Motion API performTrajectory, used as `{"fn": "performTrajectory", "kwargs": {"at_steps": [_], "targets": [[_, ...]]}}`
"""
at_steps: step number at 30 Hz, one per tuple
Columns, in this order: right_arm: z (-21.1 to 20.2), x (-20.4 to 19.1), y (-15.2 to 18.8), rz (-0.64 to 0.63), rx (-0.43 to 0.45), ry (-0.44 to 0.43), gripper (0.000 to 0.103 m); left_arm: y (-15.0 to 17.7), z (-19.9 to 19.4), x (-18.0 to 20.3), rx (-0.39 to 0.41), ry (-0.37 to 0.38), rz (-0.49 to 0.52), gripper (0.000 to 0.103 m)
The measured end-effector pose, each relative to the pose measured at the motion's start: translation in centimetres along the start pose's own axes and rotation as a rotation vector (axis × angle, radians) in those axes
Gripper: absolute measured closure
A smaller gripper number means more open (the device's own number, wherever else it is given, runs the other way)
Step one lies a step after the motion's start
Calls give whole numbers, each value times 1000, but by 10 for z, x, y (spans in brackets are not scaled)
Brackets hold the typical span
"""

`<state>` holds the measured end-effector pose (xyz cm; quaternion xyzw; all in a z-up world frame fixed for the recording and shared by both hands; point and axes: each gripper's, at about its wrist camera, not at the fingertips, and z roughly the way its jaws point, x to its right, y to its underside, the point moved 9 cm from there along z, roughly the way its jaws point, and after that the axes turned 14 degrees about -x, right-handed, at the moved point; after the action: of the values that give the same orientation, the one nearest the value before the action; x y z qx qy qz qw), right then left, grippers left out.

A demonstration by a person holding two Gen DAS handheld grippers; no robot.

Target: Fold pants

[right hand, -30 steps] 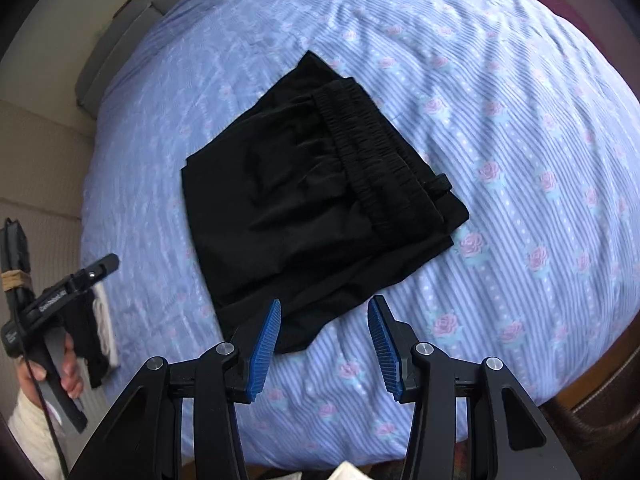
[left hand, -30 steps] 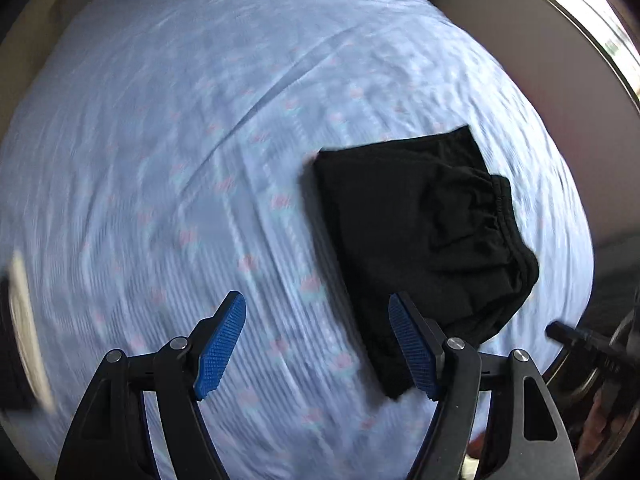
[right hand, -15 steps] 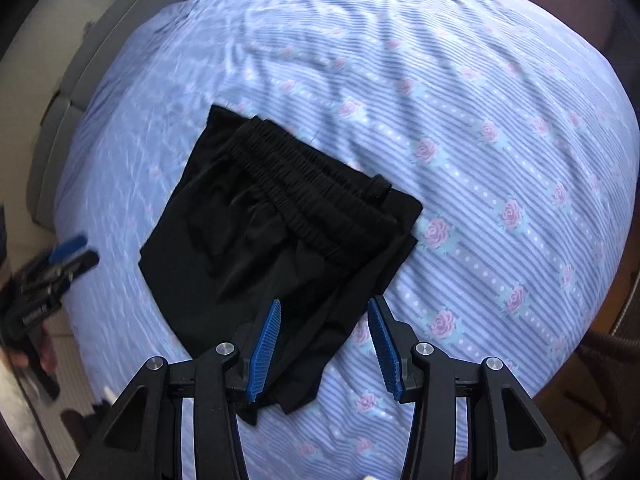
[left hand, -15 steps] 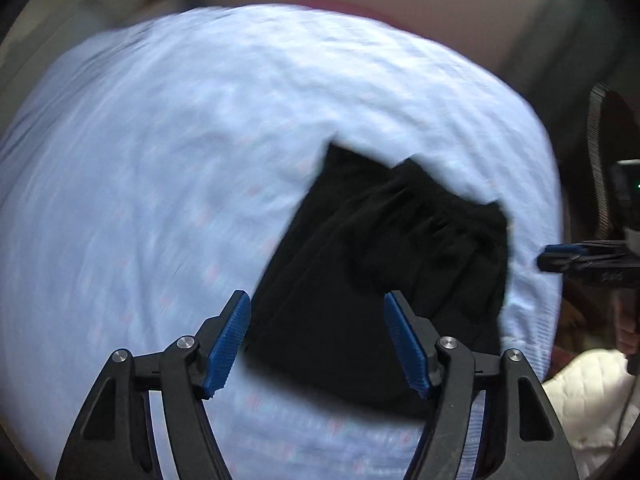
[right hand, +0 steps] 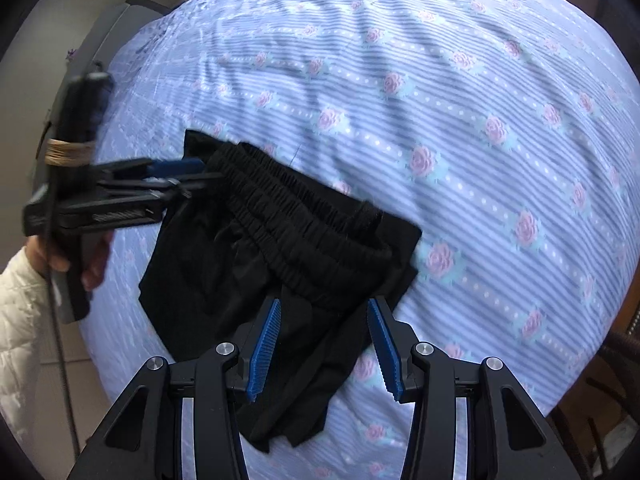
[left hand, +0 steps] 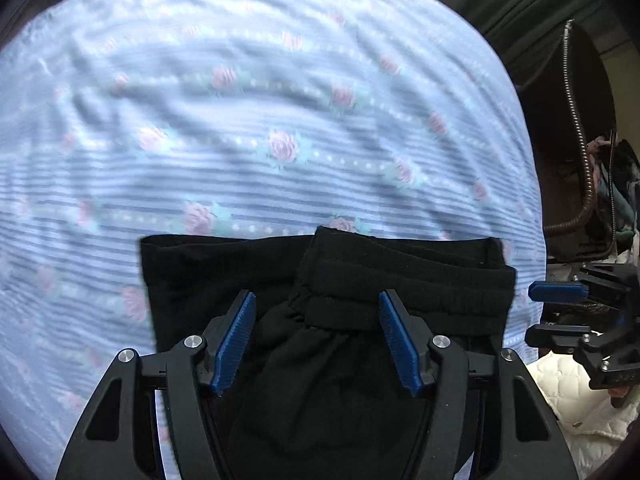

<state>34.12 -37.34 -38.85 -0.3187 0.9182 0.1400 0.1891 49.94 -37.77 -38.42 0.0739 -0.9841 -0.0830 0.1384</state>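
Note:
Black pants (left hand: 320,312) lie folded into a compact bundle on the blue floral bedsheet (left hand: 240,120), elastic waistband on top. My left gripper (left hand: 318,338) is open and hovers right over the bundle, its fingers astride the waistband. In the right wrist view the pants (right hand: 256,248) lie left of centre, and my right gripper (right hand: 324,344) is open just above their near edge. The left gripper (right hand: 176,176) shows there from the side, at the waistband's far left end.
The bedsheet (right hand: 480,120) covers the whole bed. A dark chair or furniture piece with a flexible hose (left hand: 576,160) stands off the bed's right side. A grey headboard or frame (right hand: 116,28) is at the far left. My white sleeve (right hand: 16,320) shows.
Both grippers have come down closer to the pants. The left gripper swung round from beside the bundle to directly over its waistband. The pants themselves look unmoved.

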Motion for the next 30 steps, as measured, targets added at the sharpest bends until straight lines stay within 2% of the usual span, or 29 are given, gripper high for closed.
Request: {"fn": "performTrajectory", "kwargs": {"at_steps": [5,6,10,11,13,15,17,21,24,26,28,30], "targets": [[16,4,-11,19,-42,-33,56,-1,13,-1,-24,104,-81,40],[19,4,-12,24,-53,-37,56,0,14,0,-21,118,-89,43],[24,4,-15,13,-57,-23,58,9,10,3,-5,139,-112,69],[23,3,-16,1,-52,-12,65,11,7,4,9,132,-109,74],[18,2,-19,-11,-42,-5,72,16,-3,6,42,146,-113,77],[10,-2,-24,-21,-18,-7,77,25,-20,8,100,175,-123,77],[6,-10,-31,-44,5,6,78,32,-31,7,146,179,-133,77],[4,-18,-48,-50,29,23,78,39,-35,-17,164,138,-213,77],[1,-18,-51,-40,28,7,76,42,-46,-46,214,107,-291,77],[3,-14,-48,-41,18,21,68,44,-44,-56,211,57,-331,67],[5,-9,-45,-27,5,20,66,40,-40,-58,177,21,-313,61],[6,-12,-45,-26,5,8,66,33,-39,-52,162,-19,-283,59]]}}
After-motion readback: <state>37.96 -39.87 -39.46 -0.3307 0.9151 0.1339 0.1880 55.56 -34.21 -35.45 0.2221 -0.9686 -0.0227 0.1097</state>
